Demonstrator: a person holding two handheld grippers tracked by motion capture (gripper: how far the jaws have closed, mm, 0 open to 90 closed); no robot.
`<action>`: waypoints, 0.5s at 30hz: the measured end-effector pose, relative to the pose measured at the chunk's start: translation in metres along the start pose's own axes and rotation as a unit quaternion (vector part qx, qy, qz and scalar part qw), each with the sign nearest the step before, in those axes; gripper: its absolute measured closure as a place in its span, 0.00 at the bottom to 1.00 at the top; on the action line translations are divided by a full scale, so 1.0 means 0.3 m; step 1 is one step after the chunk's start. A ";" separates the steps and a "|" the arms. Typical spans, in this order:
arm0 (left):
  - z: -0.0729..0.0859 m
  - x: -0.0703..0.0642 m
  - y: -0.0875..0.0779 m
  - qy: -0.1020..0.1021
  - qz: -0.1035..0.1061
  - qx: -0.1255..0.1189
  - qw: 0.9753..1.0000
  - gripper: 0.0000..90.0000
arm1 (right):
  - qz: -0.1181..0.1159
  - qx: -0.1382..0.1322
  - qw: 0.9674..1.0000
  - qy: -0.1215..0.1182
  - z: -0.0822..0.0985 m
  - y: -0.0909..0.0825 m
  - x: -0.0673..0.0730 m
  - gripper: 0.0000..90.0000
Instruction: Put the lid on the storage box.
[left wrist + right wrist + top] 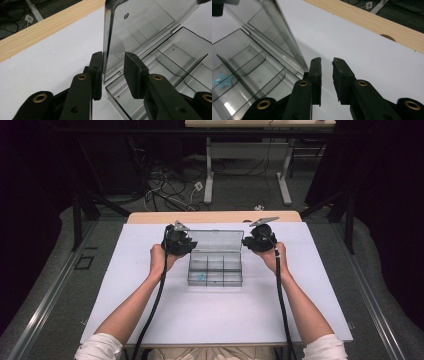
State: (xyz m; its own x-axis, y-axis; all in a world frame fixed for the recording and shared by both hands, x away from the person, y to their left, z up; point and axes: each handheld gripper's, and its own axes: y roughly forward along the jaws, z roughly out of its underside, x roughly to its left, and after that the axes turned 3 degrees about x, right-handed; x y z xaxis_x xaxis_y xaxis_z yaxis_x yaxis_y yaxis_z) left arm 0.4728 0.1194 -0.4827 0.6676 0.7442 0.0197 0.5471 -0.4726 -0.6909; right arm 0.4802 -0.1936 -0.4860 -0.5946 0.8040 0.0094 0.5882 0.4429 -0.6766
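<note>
On the white table top (150,290), whose pale wood edge (215,216) runs along the far side, the left gripper (178,240) sits at the left end of a clear plastic compartment box (215,268), held in the person's left hand (161,258). In the left gripper view its jaws stand moderately apart with the edge of the raised lid (140,27) between them; the left pad (97,67) seems to touch the lid's edge, though I cannot tell for sure, while the other pad stands clear of it. The box lies at the middle of the table with its lid tilted up toward the far side and its dividers showing. A small light-blue star-shaped piece (222,80) lies in one front compartment, seen also from above (202,277). The right gripper (258,240), in the right hand (274,256), sits just beside the box's right end; in the right gripper view its jaws are narrowly apart and grip nothing, over bare table beside the lid. No brand, label or writing can be read on the box or grippers.
</note>
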 end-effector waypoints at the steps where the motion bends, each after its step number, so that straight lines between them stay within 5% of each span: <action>1: 0.003 0.000 -0.001 0.000 0.001 -0.001 1.000 0.77 | 0.000 0.001 1.000 -0.001 0.007 -0.008 0.004 0.85; 11: 0.024 0.001 -0.009 0.002 0.001 -0.011 1.000 0.79 | -0.029 -0.013 0.999 -0.006 0.045 -0.044 0.049 0.80; 15: 0.030 -0.010 -0.010 0.011 -0.004 -0.008 1.000 0.79 | -0.019 -0.023 0.999 -0.018 0.022 -0.056 0.080 0.79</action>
State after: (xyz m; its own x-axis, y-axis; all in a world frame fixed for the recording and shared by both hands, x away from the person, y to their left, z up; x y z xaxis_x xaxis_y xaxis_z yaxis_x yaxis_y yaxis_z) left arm 0.4646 0.1228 -0.4870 0.6737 0.7379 0.0412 0.5606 -0.4740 -0.6790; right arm 0.4525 -0.1845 -0.4792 -0.6366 0.7712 0.0074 0.5889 0.4923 -0.6410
